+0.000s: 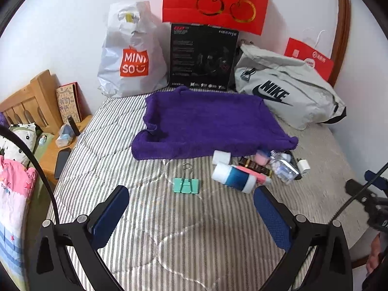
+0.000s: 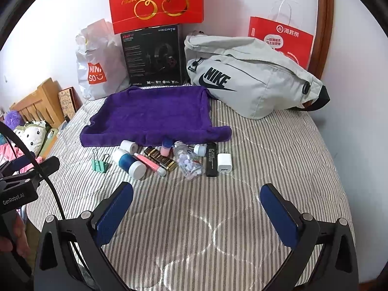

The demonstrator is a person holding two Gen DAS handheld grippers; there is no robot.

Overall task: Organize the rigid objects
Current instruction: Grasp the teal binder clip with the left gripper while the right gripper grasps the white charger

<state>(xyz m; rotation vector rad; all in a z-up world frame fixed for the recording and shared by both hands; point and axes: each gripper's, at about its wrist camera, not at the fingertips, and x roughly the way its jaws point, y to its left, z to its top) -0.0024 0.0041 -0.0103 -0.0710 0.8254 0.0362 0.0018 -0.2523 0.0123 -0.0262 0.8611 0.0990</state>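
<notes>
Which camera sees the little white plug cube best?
The right wrist view: the small white plastic charger cube shows whole, socket face visible. In the left wrist view it sits small and partly hidden near the pile's far edge.

I am reading "NIKE" with a swoosh on the grey bag (image 2: 247,82). Left of that bag, a black box (image 2: 152,55) is showing "HECATE"; further left, a white plastic bag (image 1: 131,51) is showing "MINISO". Behind the Nike bag, the red paper bag's (image 2: 283,41) characters are reading "海底捞". The left gripper's body (image 2: 17,194) is showing "GenRobot.AI".
</notes>
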